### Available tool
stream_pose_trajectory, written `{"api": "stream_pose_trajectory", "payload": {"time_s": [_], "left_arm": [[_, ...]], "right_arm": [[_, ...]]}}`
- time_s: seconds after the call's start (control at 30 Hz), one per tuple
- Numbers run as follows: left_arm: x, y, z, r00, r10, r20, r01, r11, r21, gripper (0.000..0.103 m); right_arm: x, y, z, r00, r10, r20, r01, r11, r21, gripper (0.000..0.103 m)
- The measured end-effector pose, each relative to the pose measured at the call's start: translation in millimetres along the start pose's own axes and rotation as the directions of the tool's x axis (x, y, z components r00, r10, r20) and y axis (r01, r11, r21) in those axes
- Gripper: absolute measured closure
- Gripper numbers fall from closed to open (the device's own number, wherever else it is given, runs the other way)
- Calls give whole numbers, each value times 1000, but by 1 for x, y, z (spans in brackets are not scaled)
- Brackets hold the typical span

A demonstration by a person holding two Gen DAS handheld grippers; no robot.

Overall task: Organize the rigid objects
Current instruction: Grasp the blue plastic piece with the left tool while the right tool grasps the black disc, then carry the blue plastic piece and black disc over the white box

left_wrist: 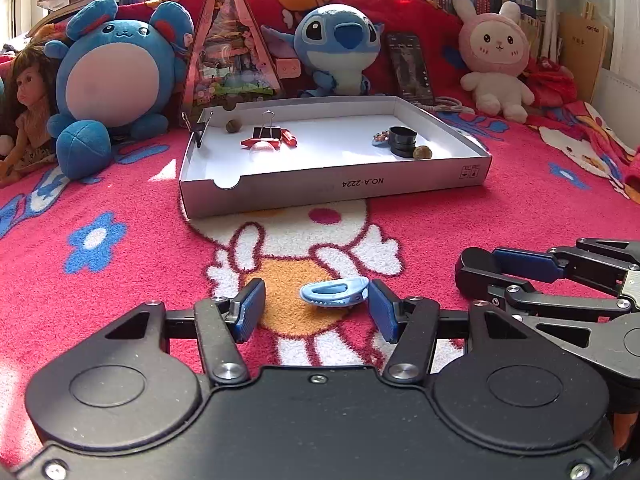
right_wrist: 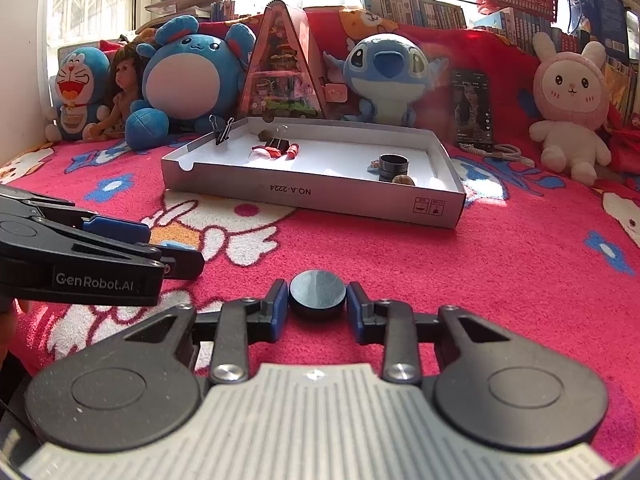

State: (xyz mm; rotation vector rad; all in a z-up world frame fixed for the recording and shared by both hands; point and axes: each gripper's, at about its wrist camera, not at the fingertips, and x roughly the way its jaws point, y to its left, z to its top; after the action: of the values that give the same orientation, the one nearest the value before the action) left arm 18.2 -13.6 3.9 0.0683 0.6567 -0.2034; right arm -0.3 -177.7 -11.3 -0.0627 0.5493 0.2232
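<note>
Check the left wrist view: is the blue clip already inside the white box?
No, the blue clip lies on the red blanket between the open fingers of the left gripper, well short of the white box.

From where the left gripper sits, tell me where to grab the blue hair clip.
Grip the blue hair clip across its two long ends, coming in low from the near side. It lies flat on the blanket, crosswise between the left gripper's open fingers, so they already flank it.

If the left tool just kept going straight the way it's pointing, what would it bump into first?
Probably the blue clip, lying on the blanket just ahead between the open left tool fingers. Beyond it comes the white box, though depth is hard to judge.
</note>
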Motion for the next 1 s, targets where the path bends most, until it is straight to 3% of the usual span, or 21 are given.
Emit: {"api": "stream_pose_trajectory", "payload": {"time_s": [0.47,0.53,0.67,1.0], "left_arm": [[2,-11,-8,997,76,34,-72,991,-115,49],[3,-10,-8,996,77,35,-73,990,-124,51],[2,-9,-8,997,69,37,-64,990,-127,67],[-2,-5,-1,996,75,45,-71,993,-94,67]], "right_arm": [[1,-4,-4,999,-45,28,43,996,76,65],[2,-4,-4,999,-46,27,44,996,80,65],[2,-4,-4,998,-47,29,45,996,82,65],[2,-4,-1,998,-48,39,45,995,89,65]]}}
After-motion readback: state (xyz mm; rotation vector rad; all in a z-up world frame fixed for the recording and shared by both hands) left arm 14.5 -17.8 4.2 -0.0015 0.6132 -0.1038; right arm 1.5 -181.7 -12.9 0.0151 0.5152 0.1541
